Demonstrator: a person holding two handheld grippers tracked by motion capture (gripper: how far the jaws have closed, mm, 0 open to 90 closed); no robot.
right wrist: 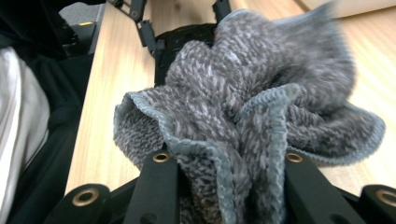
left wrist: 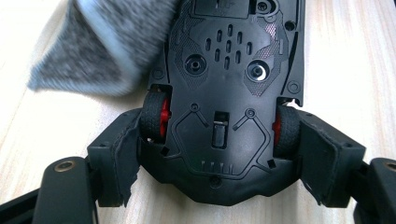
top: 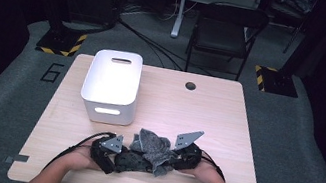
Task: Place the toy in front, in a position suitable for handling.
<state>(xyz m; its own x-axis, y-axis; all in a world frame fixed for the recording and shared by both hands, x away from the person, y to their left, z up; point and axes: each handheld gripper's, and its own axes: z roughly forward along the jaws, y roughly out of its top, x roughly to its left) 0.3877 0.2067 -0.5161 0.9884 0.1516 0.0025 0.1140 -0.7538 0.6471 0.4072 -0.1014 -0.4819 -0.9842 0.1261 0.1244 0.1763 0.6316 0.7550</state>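
No brand name or label could be read on the toy car [left wrist: 229, 116]; its black underside was turned up toward the left gripper view, with moulded slots, screw holes and a small switch recess, but no legible lettering. The only writing in the scene was a large figure 6 [top: 53, 72] marked on the grey floor mat left of the table [top: 224, 133] in the high view.

The toy car was clamped by the left gripper [left wrist: 219, 158] across its width, the two pads pressed against the red-hubbed wheels on either side. It was held near the front edge of the table, just before the person. A grey cloth [right wrist: 243, 121] was pinched in a bunch between the jaws of the right gripper [right wrist: 229, 186], which were closed tight upon it; the cloth was draped against the far end of the car and blurred in both gripper views. In the high view the right gripper [top: 188, 156] and the left gripper [top: 112, 151] were seen close together, with the cloth [top: 156, 147] heaped between them.

Beyond them, toward the left rear of the table, a white bin [top: 112, 85] with handle slots was stood, well apart from the grippers. A round hole [top: 190, 85] was cut near the far edge. A dark folding chair [top: 225, 31] and cables were seen on the floor behind.
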